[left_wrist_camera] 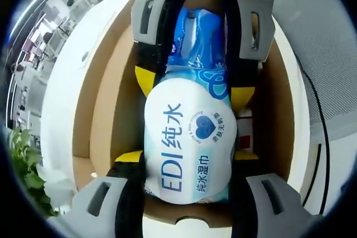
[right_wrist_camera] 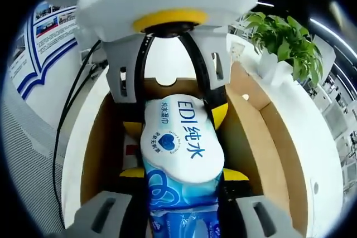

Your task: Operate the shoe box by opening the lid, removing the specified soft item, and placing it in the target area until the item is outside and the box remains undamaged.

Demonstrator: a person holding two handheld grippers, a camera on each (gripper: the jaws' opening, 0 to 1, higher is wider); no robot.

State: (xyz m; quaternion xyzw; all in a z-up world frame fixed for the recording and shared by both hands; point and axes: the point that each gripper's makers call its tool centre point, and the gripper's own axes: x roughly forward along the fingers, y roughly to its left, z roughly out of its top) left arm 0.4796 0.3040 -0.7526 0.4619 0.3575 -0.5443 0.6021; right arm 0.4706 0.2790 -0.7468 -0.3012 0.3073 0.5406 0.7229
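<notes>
We see the wet wipes pack (left_wrist_camera: 189,137) mid-frame in the left gripper view, inside the open shoe box (left_wrist_camera: 103,110); its long axis runs bottom to top of frame, along both grippers. Left gripper (left_wrist_camera: 187,163) fingers pinch the near end, one each side; the right gripper (right_wrist_camera: 181,185) pinches the opposite end in the right gripper view, bottom centre; both equally near. We judge a straight lift out; the pack looks soft and may sag.
</notes>
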